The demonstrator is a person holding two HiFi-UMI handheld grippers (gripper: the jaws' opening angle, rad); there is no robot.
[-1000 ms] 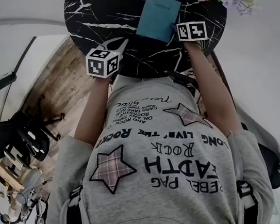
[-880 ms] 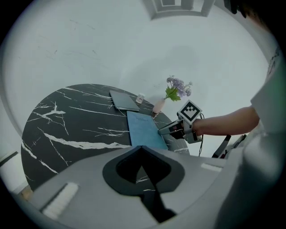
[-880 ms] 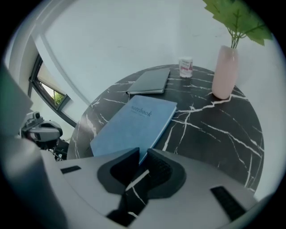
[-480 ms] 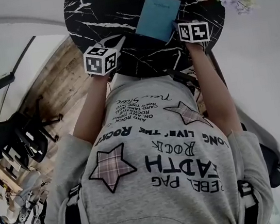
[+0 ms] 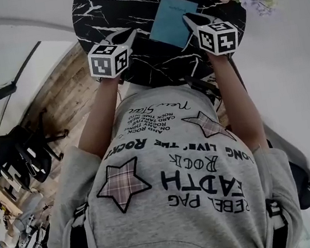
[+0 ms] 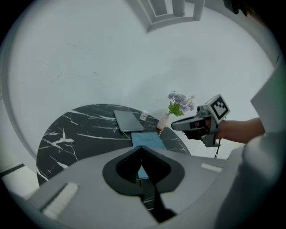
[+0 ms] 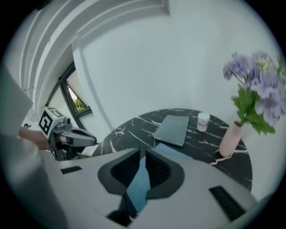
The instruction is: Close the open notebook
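The blue notebook [image 5: 167, 23] lies flat, seemingly closed, mid-table [image 5: 97, 10]. The right gripper [image 5: 188, 18] hovers at its 3 o'clock edge, jaws a slit apart, empty. The left gripper [image 5: 130, 34], at 9 o'clock, is closed on nothing. I judge a dip could snag the cover and reopen it.

Grey short-sleeved T-shirt [image 5: 158, 224] worn, printed with black lettering [image 5: 203, 174] and two plaid stars [image 5: 122, 184], grey left gripper [image 5: 129, 35] and right gripper [image 5: 187, 18] capped by marker cubes [image 5: 109, 59]

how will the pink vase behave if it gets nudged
The vase is tall and narrow under a wide bunch of flowers, so it would probably tip rather than slide. It looks ceramic, so likely fragile. It stands near the table edge, so it might fall off.
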